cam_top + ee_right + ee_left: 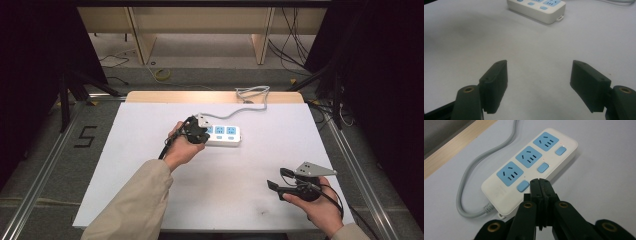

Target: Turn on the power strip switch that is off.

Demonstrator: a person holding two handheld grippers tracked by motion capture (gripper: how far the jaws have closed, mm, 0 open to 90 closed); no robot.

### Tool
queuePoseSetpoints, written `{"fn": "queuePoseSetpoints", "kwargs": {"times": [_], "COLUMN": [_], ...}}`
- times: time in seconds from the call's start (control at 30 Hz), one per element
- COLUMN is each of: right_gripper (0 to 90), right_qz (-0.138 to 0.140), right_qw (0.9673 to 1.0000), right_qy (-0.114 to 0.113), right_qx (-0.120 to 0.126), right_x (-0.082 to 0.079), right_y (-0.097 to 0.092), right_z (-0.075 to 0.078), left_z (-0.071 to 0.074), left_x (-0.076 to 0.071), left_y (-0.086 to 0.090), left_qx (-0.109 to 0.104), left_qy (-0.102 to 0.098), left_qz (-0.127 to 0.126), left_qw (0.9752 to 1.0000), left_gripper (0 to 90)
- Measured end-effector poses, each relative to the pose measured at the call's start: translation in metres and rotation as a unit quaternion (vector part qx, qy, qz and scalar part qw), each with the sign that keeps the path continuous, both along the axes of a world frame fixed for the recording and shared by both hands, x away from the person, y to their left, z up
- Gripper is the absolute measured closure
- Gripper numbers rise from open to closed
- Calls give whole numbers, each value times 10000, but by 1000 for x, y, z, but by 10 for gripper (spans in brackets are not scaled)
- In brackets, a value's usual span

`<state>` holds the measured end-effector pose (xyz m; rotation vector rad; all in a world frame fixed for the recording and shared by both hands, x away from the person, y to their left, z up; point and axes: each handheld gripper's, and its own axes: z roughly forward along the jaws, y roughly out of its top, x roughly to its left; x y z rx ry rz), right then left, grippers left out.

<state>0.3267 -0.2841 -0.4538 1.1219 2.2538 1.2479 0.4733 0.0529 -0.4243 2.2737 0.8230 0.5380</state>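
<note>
White power strip [222,135] with three blue sockets lies flat on the table's middle.

This looks like a lab or recording studio set up for staged handling work. A white board [240,190] covers the wooden surface [215,97], which stands inside a frame of aluminium rails [40,170] on grey carpet. Black curtains [30,75] close off both sides. A taped figure five [86,136] marks the floor, loose cables [295,45] trail behind, and pale wooden furniture [200,22] stands at the back.
</note>
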Motion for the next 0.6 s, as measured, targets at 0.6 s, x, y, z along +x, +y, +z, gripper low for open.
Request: {"fn": "queuePoseSetpoints", "kwargs": {"times": [0.6], "right_gripper": [306], "right_qz": [17], "right_qw": [10000], "right_qy": [-17], "right_qx": [2], "right_x": [0], "right_y": [0], "right_z": [0], "left_z": [-3], "left_x": [12], "left_y": [-2], "left_qx": [72], "left_qy": [84], "left_qz": [78], "left_qw": [9999], "left_gripper": [899]}}
